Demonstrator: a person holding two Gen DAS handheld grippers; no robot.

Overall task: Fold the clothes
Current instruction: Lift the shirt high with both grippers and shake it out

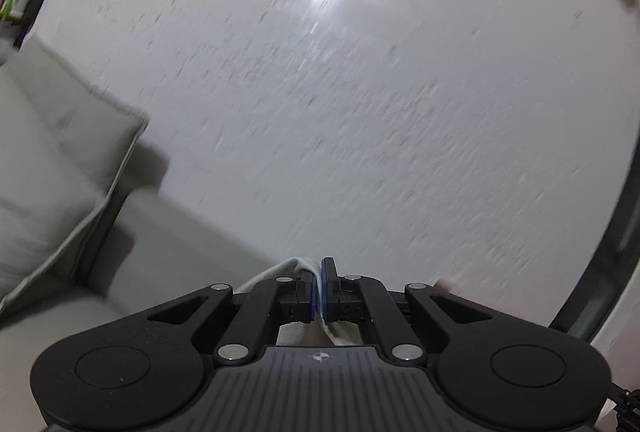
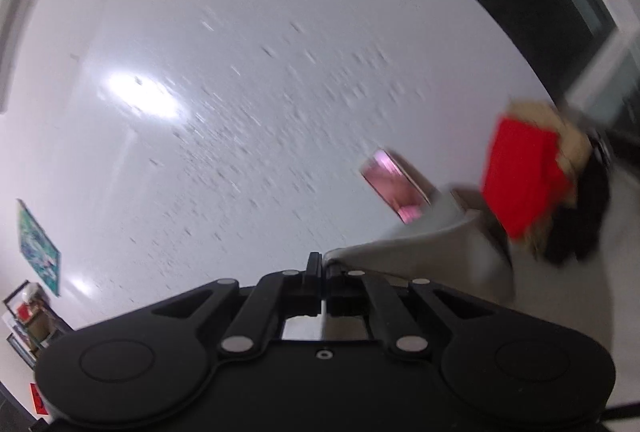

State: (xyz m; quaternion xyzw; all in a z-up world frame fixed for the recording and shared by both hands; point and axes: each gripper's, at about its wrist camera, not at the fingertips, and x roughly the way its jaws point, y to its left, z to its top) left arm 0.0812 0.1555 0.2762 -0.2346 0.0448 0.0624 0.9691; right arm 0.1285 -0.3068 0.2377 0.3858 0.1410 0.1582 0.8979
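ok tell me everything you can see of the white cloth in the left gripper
Only a little of the cloth shows. It is thin, white fabric, pinched between the blue pads of the left gripper, whose jaws are shut on it. A hemmed edge curls out to the left past the fingertips, and a strip hangs below the jaws towards the gripper body. The rest is hidden; the garment type is unclear.

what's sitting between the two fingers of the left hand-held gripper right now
A thin fold of white cloth, pinched between the nearly closed blue pads of the left hand-held gripper; this shows in the left wrist view.
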